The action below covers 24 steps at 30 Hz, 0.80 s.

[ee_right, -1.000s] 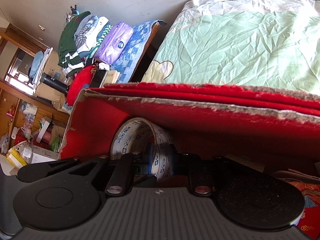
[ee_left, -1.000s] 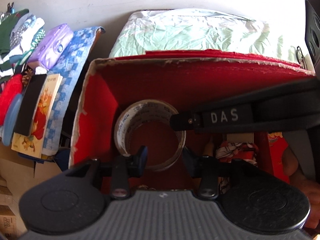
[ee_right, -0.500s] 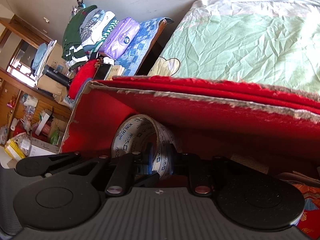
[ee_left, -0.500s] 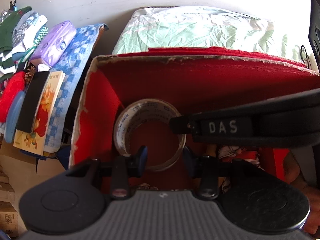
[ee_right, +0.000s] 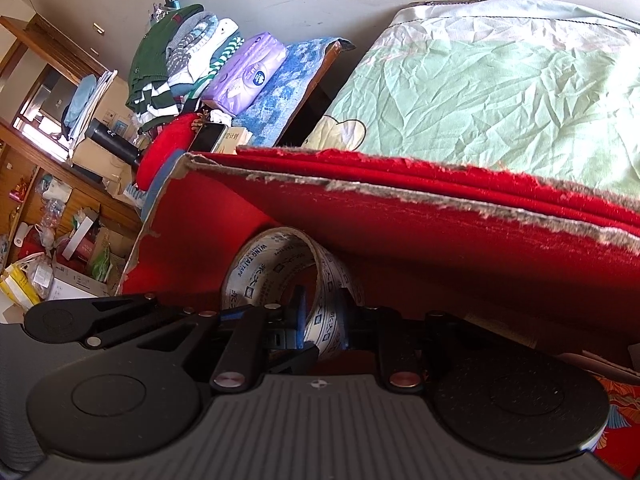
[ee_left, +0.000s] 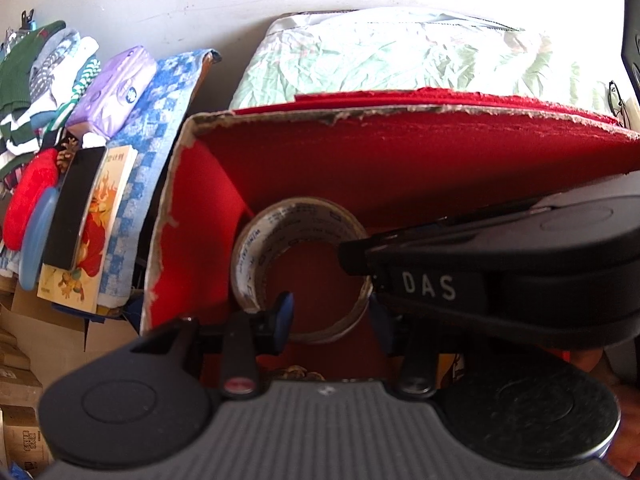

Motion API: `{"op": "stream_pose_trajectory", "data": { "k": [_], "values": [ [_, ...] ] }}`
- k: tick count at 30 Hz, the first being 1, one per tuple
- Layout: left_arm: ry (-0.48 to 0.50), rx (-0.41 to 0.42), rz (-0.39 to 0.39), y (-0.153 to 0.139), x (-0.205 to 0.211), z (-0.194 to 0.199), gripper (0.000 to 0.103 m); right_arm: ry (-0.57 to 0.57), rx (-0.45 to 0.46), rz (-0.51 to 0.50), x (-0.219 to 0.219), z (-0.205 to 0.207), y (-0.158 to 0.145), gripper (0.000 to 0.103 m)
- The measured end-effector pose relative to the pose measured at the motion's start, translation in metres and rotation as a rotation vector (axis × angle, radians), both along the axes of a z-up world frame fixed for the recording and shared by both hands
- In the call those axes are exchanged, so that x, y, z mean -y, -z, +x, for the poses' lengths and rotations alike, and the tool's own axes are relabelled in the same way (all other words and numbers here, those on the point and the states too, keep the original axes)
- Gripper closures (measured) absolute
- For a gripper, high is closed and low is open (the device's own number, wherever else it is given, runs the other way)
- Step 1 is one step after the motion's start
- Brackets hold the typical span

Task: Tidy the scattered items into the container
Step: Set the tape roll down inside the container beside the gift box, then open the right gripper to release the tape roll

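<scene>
Right hand-held gripper [ee_right: 320,316] is clamped on the tape roll's [ee_right: 276,276] wall at centre frame, apparently inside the red box [ee_right: 480,248]; it should lower until the roll rests, then open. Left hand-held gripper [ee_left: 330,312] hovers apart.

A lived-in bedroom in a home: a mattress under a wrinkled pale-green floral sheet [ee_right: 492,80] lies against a plain wall. Beside it, folded clothes [ee_right: 176,56], a purple tissue pack [ee_right: 244,76] and a phone [ee_right: 206,138] pile up, with cluttered wooden shelving [ee_right: 44,184] further left.
</scene>
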<state>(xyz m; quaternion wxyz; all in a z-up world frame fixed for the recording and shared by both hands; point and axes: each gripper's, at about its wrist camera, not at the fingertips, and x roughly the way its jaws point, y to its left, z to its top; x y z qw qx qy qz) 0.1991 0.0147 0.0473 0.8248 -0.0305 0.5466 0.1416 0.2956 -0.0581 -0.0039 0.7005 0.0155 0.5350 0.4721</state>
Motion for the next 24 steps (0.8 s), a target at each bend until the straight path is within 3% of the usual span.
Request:
{"op": "stream_pose_trajectory", "data": {
  "k": [8,14,24],
  "values": [
    [0.016,-0.012,0.007,0.001,0.001,0.001,0.053,-0.015,0.017,-0.007,-0.003,-0.002,-0.003,0.078],
    [0.020,-0.021,-0.010,0.003,-0.002,0.002,0.053,0.026,0.053,-0.017,0.007,-0.008,-0.022,0.079],
    [0.048,0.022,-0.011,0.000,0.001,-0.003,0.050,0.292,0.164,-0.208,0.052,-0.028,-0.048,0.078]
  ]
}}
